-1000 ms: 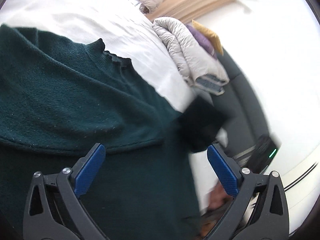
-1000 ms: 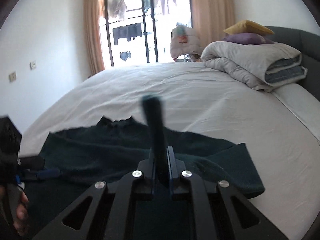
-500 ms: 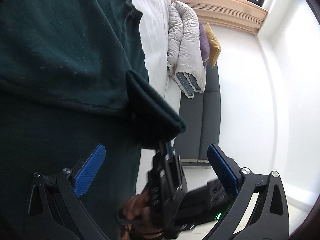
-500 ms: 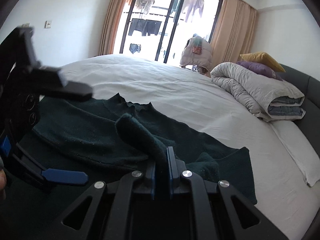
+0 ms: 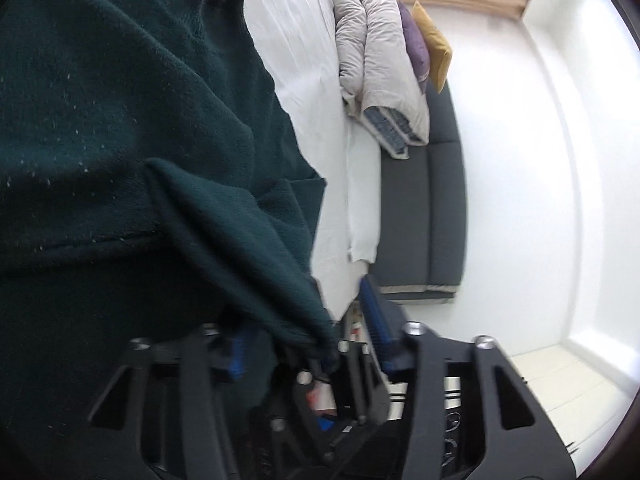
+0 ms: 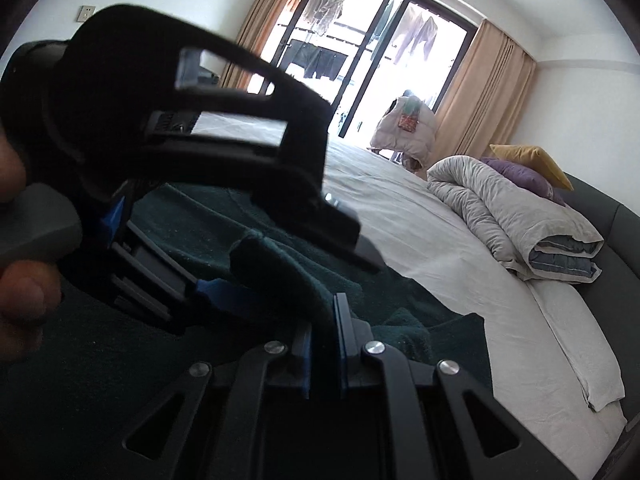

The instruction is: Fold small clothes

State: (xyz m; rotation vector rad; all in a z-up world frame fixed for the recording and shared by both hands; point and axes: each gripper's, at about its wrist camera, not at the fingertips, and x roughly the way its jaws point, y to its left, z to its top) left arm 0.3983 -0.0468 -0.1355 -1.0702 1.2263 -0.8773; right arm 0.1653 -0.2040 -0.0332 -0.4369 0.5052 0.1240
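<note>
A dark green knit sweater (image 5: 120,92) lies spread on the white bed (image 5: 296,48); it also shows in the right wrist view (image 6: 224,216). My right gripper (image 6: 323,312) is shut on a fold of the sweater's sleeve (image 6: 280,268) and holds it raised above the sweater body. In the left wrist view that raised sleeve fold (image 5: 240,240) runs down between my left gripper's (image 5: 308,344) blue-padded fingers (image 5: 374,328), which stand partly closed around it. The left gripper's body (image 6: 180,128) fills the left of the right wrist view, close beside my right gripper.
A folded grey duvet (image 6: 516,224) with a purple pillow (image 6: 516,172) and a yellow pillow (image 6: 532,158) lies at the bed's head by a dark grey headboard (image 5: 424,208). Glass balcony doors with tan curtains (image 6: 480,92) stand beyond the bed. A hand (image 6: 20,240) holds the left gripper.
My right gripper has carried the sleeve fold across the sweater towards my left gripper. My left gripper's fingers have narrowed from wide open and now stand around the fold.
</note>
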